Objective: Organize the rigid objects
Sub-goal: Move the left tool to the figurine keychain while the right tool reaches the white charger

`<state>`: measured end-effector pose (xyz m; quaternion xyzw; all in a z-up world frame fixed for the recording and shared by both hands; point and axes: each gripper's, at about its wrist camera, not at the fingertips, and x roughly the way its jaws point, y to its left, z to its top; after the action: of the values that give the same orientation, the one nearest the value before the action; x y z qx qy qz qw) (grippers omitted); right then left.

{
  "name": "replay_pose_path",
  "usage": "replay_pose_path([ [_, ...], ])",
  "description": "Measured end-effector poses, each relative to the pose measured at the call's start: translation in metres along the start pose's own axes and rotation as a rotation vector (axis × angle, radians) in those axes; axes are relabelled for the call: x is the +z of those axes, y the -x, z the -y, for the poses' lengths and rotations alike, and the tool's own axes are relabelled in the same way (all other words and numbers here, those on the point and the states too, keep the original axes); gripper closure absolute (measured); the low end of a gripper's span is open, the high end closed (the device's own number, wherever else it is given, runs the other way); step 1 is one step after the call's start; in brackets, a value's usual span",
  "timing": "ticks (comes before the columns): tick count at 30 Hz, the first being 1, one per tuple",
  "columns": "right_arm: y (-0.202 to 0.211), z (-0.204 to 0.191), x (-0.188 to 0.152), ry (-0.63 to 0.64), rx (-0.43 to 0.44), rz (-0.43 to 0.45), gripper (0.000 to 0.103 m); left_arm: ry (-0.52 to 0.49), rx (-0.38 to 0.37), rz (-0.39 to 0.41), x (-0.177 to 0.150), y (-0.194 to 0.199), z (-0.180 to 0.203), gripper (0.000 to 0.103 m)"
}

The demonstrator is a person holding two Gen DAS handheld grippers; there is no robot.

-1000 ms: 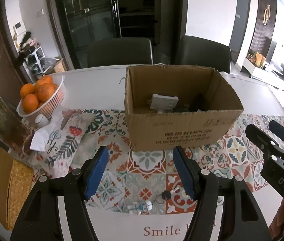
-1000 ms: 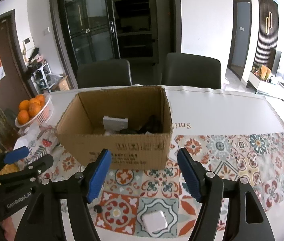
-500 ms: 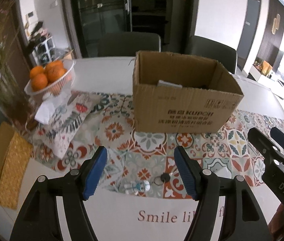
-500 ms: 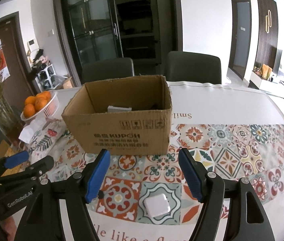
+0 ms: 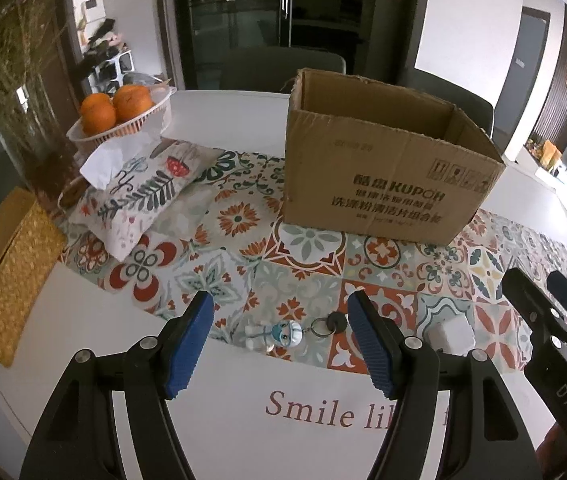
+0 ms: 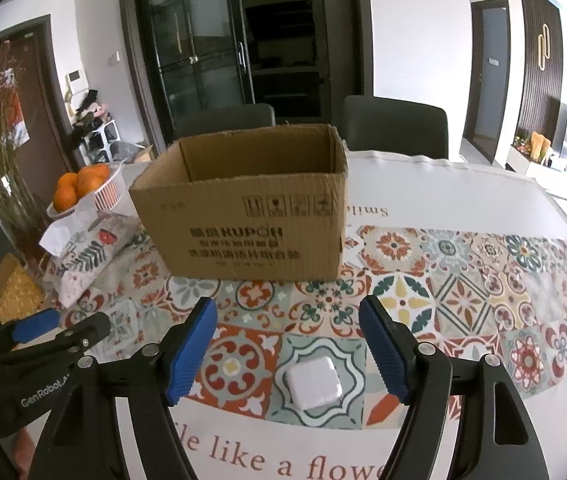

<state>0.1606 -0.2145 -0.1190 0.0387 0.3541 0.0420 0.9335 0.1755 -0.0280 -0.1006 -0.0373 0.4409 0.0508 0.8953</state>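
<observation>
An open cardboard box [image 5: 387, 168] stands on the patterned table runner; it also shows in the right wrist view [image 6: 251, 216]. Its contents are hidden from here. A small figurine keychain [image 5: 279, 334] lies on the runner between the fingers of my open left gripper [image 5: 279, 340]. A white square charger [image 6: 314, 386] lies between the fingers of my open right gripper [image 6: 289, 350]; it also shows in the left wrist view [image 5: 449, 334]. Both grippers are low over the table and empty.
A patterned tissue pouch [image 5: 139, 196], a basket of oranges [image 5: 123, 116], a vase of dried flowers [image 5: 15, 92] and a woven yellow box [image 5: 3, 280] stand at the left. Dark chairs [image 6: 395, 128] stand behind the table. The right gripper shows in the left wrist view [image 5: 555, 344].
Both grippers have dropped lower and closer to the table, so the box's inside is out of sight. The keychain and charger now lie between their fingers. Both grippers stayed open.
</observation>
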Motion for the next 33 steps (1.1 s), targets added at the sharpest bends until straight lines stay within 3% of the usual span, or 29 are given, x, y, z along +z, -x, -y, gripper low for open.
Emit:
replay_pose_path([
  [23,-0.039,0.007,-0.059,-0.009,-0.004,-0.072,0.028,0.025,0.099,0.062,-0.047,-0.034,-0.006,0.023],
  [33,-0.06,0.009,-0.073,-0.015,-0.02,-0.109,0.028,0.033,0.103,0.04,-0.055,-0.059,-0.006,0.023],
])
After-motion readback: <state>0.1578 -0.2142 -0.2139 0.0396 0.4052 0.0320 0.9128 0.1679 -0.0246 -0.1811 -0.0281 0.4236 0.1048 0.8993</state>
